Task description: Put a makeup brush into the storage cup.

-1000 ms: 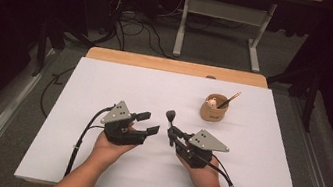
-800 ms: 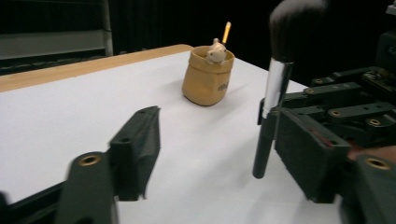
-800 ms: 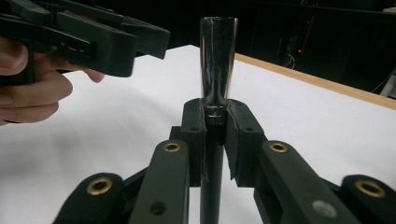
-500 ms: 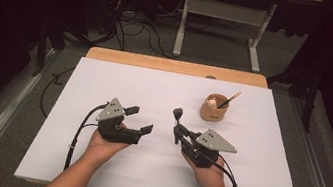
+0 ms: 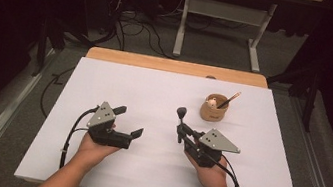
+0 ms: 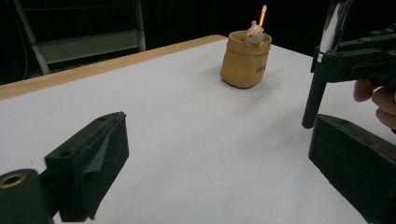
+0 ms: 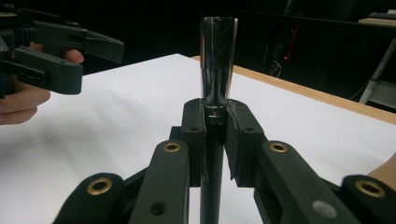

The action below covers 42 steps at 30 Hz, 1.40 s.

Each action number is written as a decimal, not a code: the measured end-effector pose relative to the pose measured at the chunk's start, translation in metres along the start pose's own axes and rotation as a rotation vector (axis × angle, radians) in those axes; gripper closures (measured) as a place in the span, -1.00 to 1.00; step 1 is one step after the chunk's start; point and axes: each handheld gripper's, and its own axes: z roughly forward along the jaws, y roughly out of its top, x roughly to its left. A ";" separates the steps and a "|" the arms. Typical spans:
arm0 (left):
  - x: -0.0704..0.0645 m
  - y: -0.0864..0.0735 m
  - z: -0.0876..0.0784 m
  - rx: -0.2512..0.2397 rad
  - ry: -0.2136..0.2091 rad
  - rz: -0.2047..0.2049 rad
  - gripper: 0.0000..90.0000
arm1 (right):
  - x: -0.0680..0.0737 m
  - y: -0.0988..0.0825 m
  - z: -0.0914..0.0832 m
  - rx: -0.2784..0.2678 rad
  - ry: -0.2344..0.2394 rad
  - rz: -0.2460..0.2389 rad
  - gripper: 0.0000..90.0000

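The right gripper point(image 5: 179, 132) is clenching a dark pen-like stick point(image 5: 180, 121) and holding it upright; in the right gripper view its pads are pressing on the stick point(image 7: 216, 93) just below the glossy flared top, with the thin lower shaft hanging beneath the jaws. The left gripper point(image 5: 128, 122) is standing released, its jaws having just been opening, and nothing is lying between them; in the left gripper view the two jaws are framing bare white sheet.

The step in hand looks like a handover just finished: the stick is now sitting in the right gripper alone, and the left one is standing apart from it. The stick is hovering near the tan cup point(image 5: 214, 110), on the person's side of it and towards the left gripper.

The next move probably calls for carrying the stick over the cup, keeping it upright, and lowering it in beside what is already standing there, without knocking the cup over.

Counting: one stick, one cup point(image 6: 245, 58), one orange pencil point(image 6: 262, 14) leaning in the cup, one small pale figure point(image 6: 254, 33) peeking over its rim, two grippers, one white sheet point(image 5: 154, 91) on one wooden table point(image 5: 174, 66).
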 end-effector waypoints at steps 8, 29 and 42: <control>0.000 0.001 -0.005 -0.010 -0.009 -0.013 -0.97 | -0.007 0.000 -0.002 -0.004 -0.013 0.012 0.80; 0.006 -0.004 -0.007 -0.014 0.024 -0.012 -0.99 | -0.044 0.001 -0.033 -0.041 -0.126 0.064 0.80; 0.006 -0.004 -0.006 -0.009 0.016 -0.020 -0.99 | -0.057 -0.001 -0.041 -0.046 -0.171 0.083 0.80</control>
